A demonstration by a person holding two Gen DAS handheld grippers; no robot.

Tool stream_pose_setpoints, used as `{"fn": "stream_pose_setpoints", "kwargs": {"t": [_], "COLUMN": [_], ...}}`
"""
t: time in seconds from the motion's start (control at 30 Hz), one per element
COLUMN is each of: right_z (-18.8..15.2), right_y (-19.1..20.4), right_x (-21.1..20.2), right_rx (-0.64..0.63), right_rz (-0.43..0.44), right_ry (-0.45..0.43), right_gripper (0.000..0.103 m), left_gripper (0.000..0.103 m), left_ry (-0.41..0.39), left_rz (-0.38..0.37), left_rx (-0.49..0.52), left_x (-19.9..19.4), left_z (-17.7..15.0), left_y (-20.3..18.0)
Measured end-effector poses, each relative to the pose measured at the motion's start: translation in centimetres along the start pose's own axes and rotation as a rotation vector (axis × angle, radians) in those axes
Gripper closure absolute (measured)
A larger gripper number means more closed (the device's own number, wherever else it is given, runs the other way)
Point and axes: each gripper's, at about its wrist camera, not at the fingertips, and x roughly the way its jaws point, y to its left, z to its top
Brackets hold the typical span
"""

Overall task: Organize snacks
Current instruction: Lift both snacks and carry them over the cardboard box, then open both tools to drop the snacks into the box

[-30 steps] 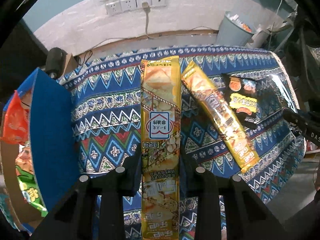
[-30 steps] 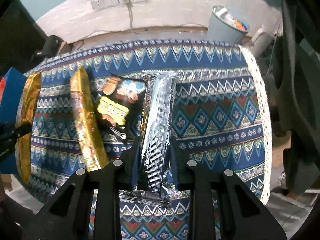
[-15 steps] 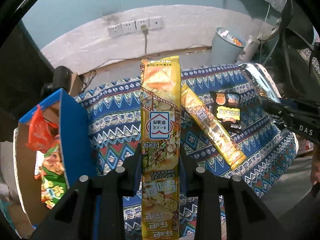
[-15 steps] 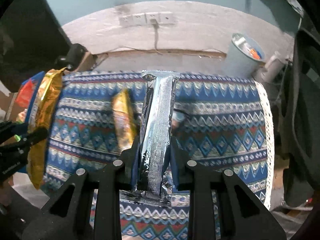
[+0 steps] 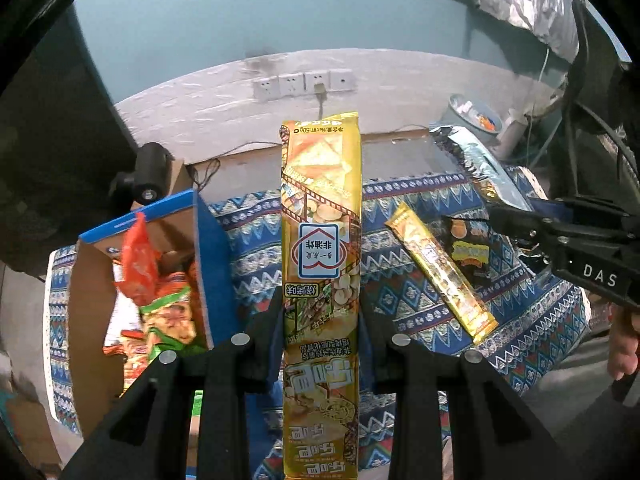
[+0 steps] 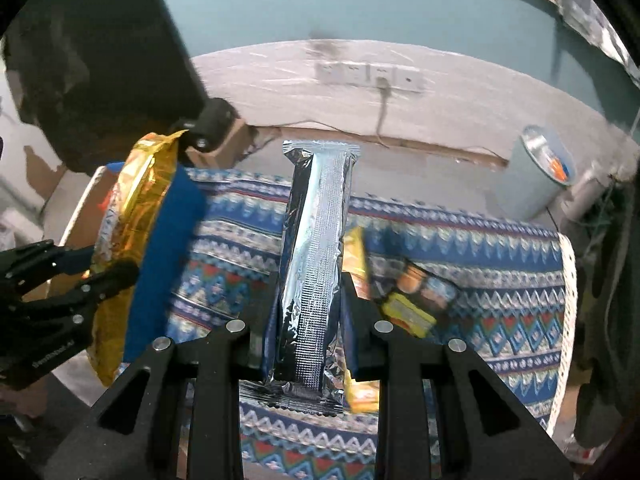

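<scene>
My left gripper is shut on a long yellow snack pack and holds it high above the patterned table. My right gripper is shut on a long silver foil pack, also lifted. The right gripper with the silver pack also shows in the left wrist view. The left gripper with the yellow pack also shows in the right wrist view. An open blue cardboard box with several snack bags stands at the table's left end.
A long gold pack and a black snack bag lie on the blue patterned cloth at the right. A grey bin stands on the floor behind. Wall sockets are on the back wall.
Both grippers have risen well above the table with their packs. The box now shows more fully at the left, and the right gripper's view has swung left.
</scene>
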Motion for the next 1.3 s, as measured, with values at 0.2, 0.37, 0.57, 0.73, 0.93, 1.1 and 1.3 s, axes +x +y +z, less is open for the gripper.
{"fn": "stream_pose_setpoints", "kwargs": {"t": [0.2,0.37,0.57,0.73,0.93,1.1,1.3], "right_z": [1.4,2.2,3.2,4.0,4.8,5.2,5.4], "right_y": [3.3,5.9,9.0,11.9,15.4,18.2,21.6], "right_x": [0.2,0.7,1.6,2.7,4.1,5.7,7.8], "right_rx": [-0.043,-0.081,-0.123,-0.164,-0.201,-0.228,-0.267], "right_rz": [0.033,0.053,0.076,0.092,0.123,0.149,0.173], "right_ry": [-0.01,-0.01,-0.003,0.017,0.041,0.074,0.112], "right_gripper": [0.078,0.078,0.078,0.078,0.078,0.078,0.078], "left_gripper": [0.072,0.072,0.072,0.072,0.072,0.071,0.071], "left_ry": [-0.033,-0.059,-0.063,-0.067,-0.065,-0.057,-0.033], "left_rz": [0.016,0.045,0.05,0.069,0.083,0.097,0.115], "left_rx": [-0.041,-0.067,-0.115,-0.155,-0.214,-0.249,-0.304], "left_x": [-1.6,-2.7,-3.2,-3.5,-3.6,-3.3,-2.6], "left_z": [-0.2,-0.4,-1.1,-1.8,-2.6,-3.6,-5.0], "left_y": [2.8,5.1,8.0,10.4,13.5,15.7,18.5]}}
